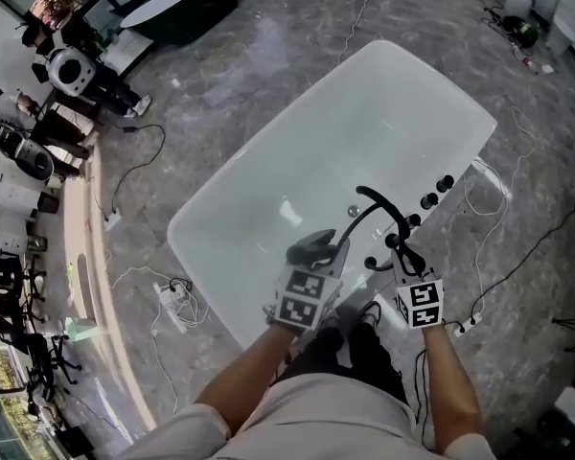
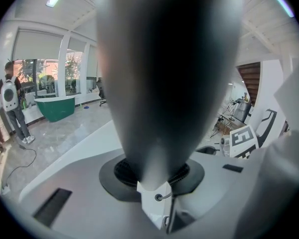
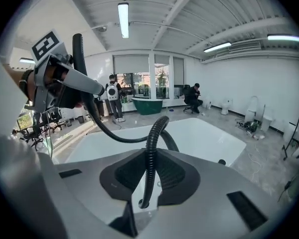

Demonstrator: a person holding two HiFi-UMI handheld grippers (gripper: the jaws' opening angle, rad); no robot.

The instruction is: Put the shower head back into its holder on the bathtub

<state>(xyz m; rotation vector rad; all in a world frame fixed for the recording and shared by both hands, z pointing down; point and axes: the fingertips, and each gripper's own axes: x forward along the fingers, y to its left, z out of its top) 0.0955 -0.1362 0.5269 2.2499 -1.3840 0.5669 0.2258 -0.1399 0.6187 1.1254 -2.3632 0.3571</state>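
The dark grey shower head (image 1: 311, 248) is clamped in my left gripper (image 1: 318, 260), just above the near rim of the white bathtub (image 1: 364, 132). In the left gripper view its handle (image 2: 164, 73) fills the space between the jaws. A black ribbed hose (image 1: 376, 199) arcs from the head to the right. My right gripper (image 1: 402, 257) is shut on that hose (image 3: 149, 153), which runs down between its pads over the tub's rim (image 3: 204, 133). The right gripper view also shows the shower head (image 3: 72, 86) at upper left. I cannot make out the holder.
Black tap knobs (image 1: 429, 200) sit on the tub's right rim. Cables and a power strip (image 1: 172, 293) lie on the grey marble floor. A green tub (image 3: 147, 103) and standing people (image 3: 112, 96) are far off by the windows.
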